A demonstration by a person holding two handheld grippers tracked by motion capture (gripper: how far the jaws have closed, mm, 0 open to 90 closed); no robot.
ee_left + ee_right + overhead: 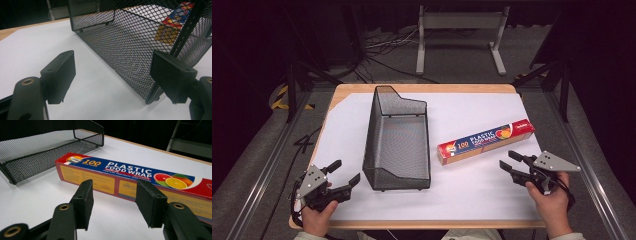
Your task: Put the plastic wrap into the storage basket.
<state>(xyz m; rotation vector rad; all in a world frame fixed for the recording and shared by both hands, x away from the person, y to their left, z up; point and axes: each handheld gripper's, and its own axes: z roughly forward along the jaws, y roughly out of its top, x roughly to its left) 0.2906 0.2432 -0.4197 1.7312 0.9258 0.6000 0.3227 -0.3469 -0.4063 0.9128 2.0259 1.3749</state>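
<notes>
Nearest the high camera, at the table's near edge, two hands each hold a set of tongs: the left gripper point(343, 172) sits near the left corner with its jaws spread wide and empty, and the right gripper point(511, 161) sits near the right side, jaws likewise open with nothing between them. Just beyond the right gripper lies the plastic food wrap box point(485, 141), flat on the white sheet point(472, 195) and angled so its right end points farther away. In the right gripper view the box point(130, 177) stretches across just ahead of the open jaws, its long side facing them, which suits a pinch across its narrow width. Left of the box, and apart from it, stands the black mesh basket point(398, 142), empty, its long axis running near to far. The left gripper faces the basket's near left corner point(155, 95), probably placed to steady it.
</notes>
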